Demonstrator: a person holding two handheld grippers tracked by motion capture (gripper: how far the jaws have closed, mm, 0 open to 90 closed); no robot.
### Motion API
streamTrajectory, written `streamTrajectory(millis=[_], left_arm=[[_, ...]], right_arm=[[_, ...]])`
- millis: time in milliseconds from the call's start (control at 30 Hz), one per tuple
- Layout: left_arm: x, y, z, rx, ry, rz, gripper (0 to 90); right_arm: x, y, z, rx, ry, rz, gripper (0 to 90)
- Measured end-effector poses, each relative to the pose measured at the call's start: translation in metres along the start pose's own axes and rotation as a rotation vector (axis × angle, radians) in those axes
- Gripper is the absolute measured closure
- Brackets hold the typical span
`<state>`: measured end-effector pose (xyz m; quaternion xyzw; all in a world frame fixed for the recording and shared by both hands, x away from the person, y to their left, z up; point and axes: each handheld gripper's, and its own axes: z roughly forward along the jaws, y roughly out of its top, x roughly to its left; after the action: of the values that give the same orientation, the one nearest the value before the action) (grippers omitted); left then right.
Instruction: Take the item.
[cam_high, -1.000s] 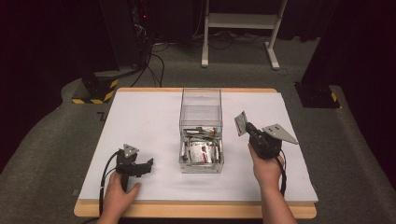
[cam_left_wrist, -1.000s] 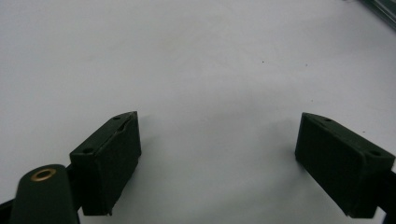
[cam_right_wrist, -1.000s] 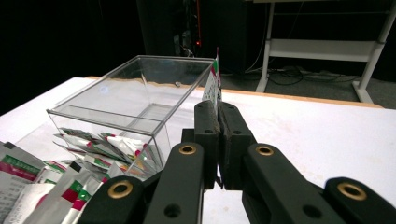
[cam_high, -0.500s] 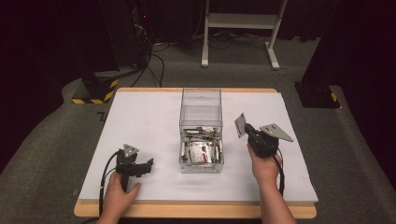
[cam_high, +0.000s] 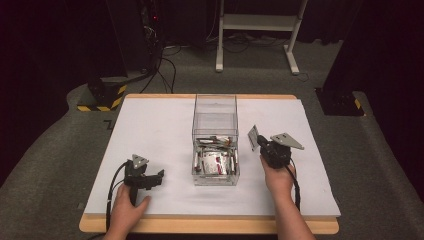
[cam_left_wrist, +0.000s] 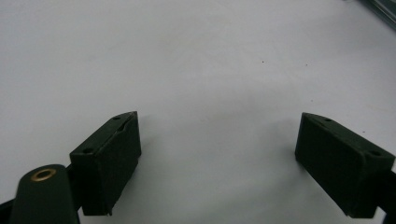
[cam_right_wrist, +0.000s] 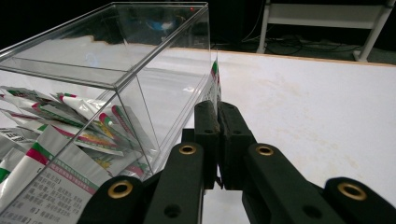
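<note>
1. A white-topped bench (cam_high: 150, 130) with a wooden edge is seen from above; a person's forearms come in from the bottom.
2. A clear plastic box (cam_high: 215, 120) stands at the bench's middle, and a pile of printed sachets (cam_high: 214, 162) lies in its near half.
3. The right gripper (cam_high: 256, 139) is held just right of the box. Its fingers (cam_right_wrist: 207, 121) are pressed together on a single thin sachet (cam_high: 253, 136), which stands upright beside the box's wall.
4. The left gripper (cam_high: 159, 176) rests on the bench, well left of the box. Its fingers (cam_left_wrist: 112, 156) are spread wide over bare white surface, with nothing between them.
</note>
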<state>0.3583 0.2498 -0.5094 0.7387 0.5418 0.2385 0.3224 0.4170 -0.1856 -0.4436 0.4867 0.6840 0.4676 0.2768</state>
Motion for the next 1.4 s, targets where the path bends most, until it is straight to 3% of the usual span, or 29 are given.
streamTrajectory(millis=[967,1400], left_arm=[[0.000,0.000,0.000,0.000,0.000,0.001,14.4],[0.000,0.000,0.000,0.000,0.000,0.000,14.5]], right_arm=[[-0.006,-0.016,0.018,0.083,-0.022,0.009,87.7],[-0.022,-0.019,0.018,0.090,-0.050,0.051,84.4]])
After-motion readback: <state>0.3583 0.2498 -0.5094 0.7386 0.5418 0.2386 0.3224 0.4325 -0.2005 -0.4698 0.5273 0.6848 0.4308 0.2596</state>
